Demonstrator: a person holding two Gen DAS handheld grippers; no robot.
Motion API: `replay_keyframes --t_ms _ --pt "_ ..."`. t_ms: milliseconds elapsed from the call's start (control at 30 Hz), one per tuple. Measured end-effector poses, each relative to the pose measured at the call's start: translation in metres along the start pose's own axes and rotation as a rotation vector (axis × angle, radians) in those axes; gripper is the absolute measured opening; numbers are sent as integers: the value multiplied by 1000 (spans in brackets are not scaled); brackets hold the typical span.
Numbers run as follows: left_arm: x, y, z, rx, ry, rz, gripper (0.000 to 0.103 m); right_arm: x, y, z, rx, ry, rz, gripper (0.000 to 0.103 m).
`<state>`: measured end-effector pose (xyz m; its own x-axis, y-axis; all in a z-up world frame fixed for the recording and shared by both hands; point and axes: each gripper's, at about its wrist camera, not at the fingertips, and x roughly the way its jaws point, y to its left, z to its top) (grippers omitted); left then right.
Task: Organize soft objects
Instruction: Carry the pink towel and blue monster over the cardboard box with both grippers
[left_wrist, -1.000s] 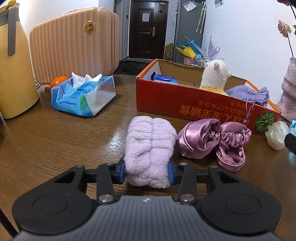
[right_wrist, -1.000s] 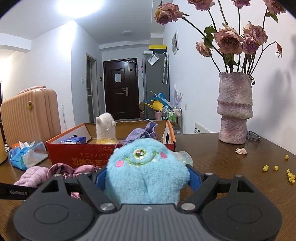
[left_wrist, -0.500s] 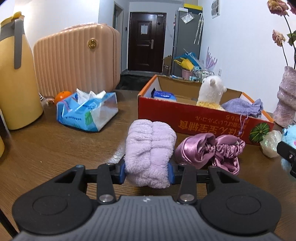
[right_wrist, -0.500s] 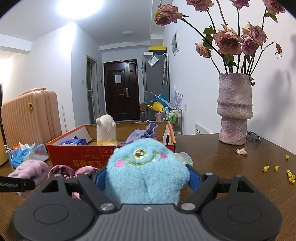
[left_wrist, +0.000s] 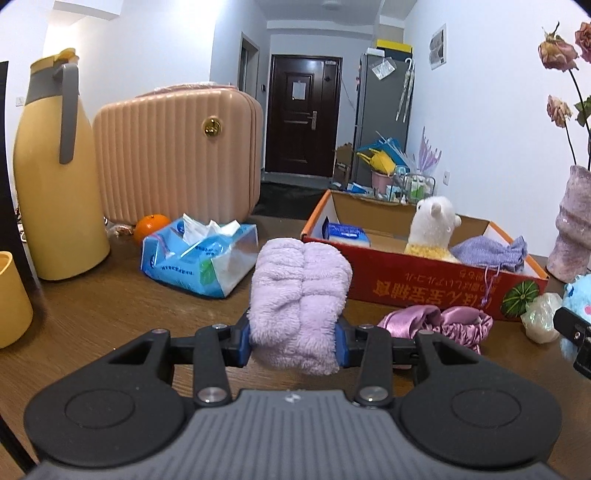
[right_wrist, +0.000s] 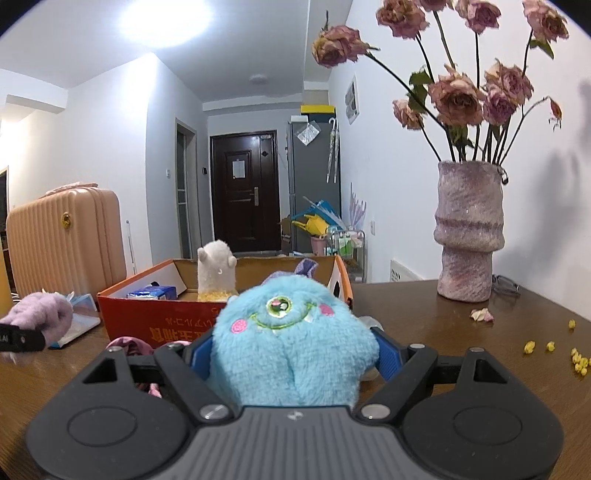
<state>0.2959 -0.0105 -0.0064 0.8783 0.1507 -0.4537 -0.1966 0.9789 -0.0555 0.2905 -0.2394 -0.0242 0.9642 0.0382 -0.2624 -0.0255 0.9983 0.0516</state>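
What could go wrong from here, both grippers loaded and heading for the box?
1. The left gripper pinches only the lower part of the lilac fleece roll; its top bulges free and could sag or slip out.
2. The white alpaca plush and purple knit pouch already fill the red cardboard box's right half, so the blue monster plush in the right gripper may topple them.
3. Both grippers converge on one box and could collide.
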Motion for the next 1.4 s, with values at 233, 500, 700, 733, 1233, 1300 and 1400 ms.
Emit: replay_keyframes --t_ms 233,500,700,733,1233,1300,1400 --pt "-7 -2 3 11 -47 -5 41 -7 10 1 -36 -45 -8 83" --pt "-8 -1 6 6 -66 -5 41 -9 24 1 -31 -65 -6 83" --pt "-8 0 11 -9 -83 -7 41 -7 33 3 -19 -80 -12 83" --pt "-8 0 11 -13 -86 -7 41 -6 34 3 -15 -83 -15 83" --pt "11 -5 26 -59 -93 -3 41 12 49 9 17 -106 -37 83" --pt "14 -7 27 -61 -97 -2 41 16 50 10 24 -105 -38 83" --pt "19 -10 30 -67 -96 -2 41 23 52 12 35 -103 -40 83"
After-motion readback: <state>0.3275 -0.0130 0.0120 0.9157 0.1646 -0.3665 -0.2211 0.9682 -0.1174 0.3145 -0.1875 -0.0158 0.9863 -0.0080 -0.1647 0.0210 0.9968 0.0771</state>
